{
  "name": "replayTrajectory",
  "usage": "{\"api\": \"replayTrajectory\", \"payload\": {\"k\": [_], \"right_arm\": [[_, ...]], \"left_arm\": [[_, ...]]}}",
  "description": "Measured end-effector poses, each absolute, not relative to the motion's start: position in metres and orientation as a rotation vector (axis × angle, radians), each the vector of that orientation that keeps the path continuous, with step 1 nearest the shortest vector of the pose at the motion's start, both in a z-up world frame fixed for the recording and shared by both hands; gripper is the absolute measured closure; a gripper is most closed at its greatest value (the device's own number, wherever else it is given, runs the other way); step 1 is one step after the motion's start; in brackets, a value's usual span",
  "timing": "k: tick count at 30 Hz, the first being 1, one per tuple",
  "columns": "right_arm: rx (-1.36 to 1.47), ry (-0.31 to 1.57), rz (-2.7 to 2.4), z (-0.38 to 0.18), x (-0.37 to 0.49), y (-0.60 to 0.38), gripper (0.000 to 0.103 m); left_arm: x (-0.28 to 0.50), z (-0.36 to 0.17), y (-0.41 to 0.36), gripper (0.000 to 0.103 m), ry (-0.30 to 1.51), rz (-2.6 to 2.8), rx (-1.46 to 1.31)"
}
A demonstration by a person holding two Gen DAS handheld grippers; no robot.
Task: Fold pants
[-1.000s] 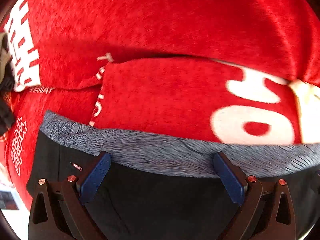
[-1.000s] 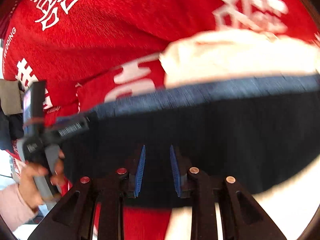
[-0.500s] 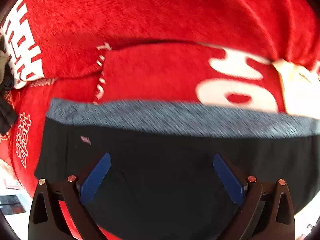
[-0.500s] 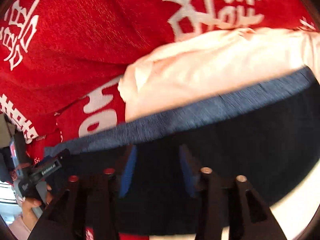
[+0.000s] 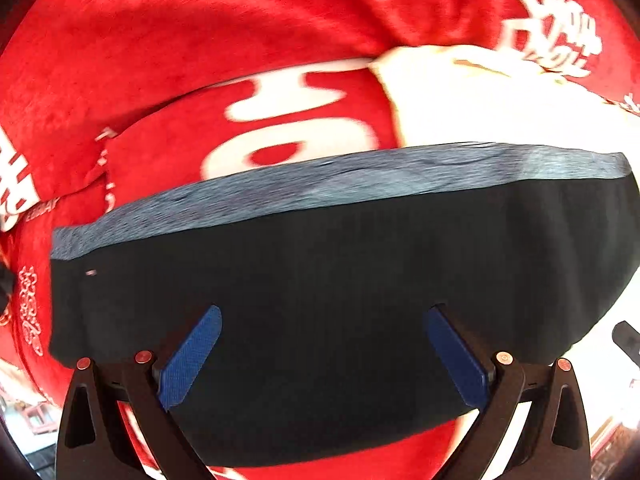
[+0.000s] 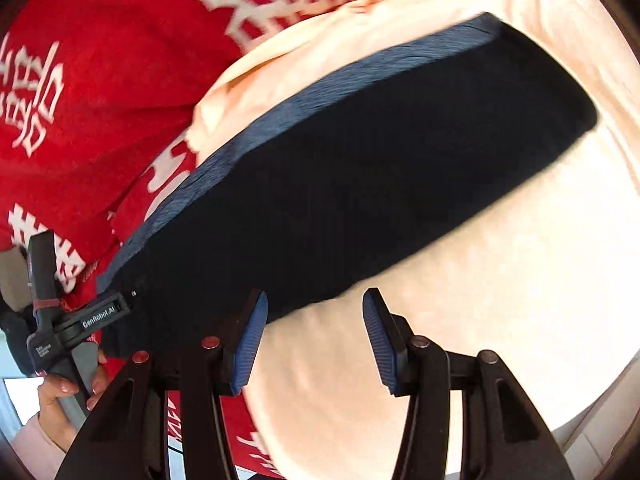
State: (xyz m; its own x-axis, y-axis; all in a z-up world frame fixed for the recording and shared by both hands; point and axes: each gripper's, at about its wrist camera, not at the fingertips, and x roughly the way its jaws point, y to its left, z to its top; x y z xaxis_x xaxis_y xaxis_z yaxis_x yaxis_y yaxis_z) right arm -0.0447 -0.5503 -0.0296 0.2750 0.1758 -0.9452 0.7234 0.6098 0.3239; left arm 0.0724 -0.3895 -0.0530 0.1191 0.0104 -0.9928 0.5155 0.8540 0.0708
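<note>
The folded black pants (image 5: 320,280) with a grey-blue waistband (image 5: 340,184) lie flat across a red blanket and a cream cloth. My left gripper (image 5: 324,354) hovers over the black fabric with its jaws spread wide, its pads off the cloth. In the right wrist view the pants (image 6: 360,180) run diagonally, waistband (image 6: 320,92) along the far side. My right gripper (image 6: 316,344) stands open beside the pants' near edge, above the cream cloth (image 6: 460,320), with nothing gripped.
A red blanket (image 5: 200,60) with white lettering covers the surface. The cream cloth (image 5: 500,104) lies partly under the pants at the right. A hand (image 6: 60,388) holds the other tool's handle at the left of the right wrist view.
The right jaws have spread apart and come off the pants' near edge. Both grippers have drawn back from the waistband, so more black fabric shows. The left jaws have stayed wide.
</note>
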Motion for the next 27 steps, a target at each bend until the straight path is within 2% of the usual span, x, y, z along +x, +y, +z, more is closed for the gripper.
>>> {"api": "replayTrajectory", "payload": {"k": [10, 15, 17, 18, 19, 23, 27], "right_arm": [[1.184, 1.038, -0.647, -0.034, -0.137, -0.666, 0.049], [1.243, 0.941, -0.683, -0.039, -0.156, -0.708, 0.05], [1.257, 0.928, -0.661, -0.045, -0.153, -0.721, 0.076], [1.25, 0.935, -0.663, -0.046, -0.149, -0.724, 0.081], [1.247, 0.938, -0.657, -0.047, -0.147, -0.727, 0.091], [1.191, 0.931, -0.597, -0.036, -0.138, -0.732, 0.092], [1.229, 0.952, -0.603, -0.048, -0.149, -0.736, 0.092]], "left_arm": [[0.022, -0.061, -0.508, 0.0, 1.388, -0.527, 0.498], [0.008, -0.08, -0.537, 0.0, 1.397, -0.502, 0.547], [0.009, -0.081, -0.539, 0.0, 1.4, -0.487, 0.538], [0.011, -0.083, -0.539, 0.0, 1.407, -0.484, 0.536], [0.012, -0.083, -0.538, 0.0, 1.413, -0.484, 0.533], [0.012, -0.084, -0.542, 0.0, 1.413, -0.486, 0.551], [0.01, -0.084, -0.546, 0.0, 1.409, -0.472, 0.554]]}}
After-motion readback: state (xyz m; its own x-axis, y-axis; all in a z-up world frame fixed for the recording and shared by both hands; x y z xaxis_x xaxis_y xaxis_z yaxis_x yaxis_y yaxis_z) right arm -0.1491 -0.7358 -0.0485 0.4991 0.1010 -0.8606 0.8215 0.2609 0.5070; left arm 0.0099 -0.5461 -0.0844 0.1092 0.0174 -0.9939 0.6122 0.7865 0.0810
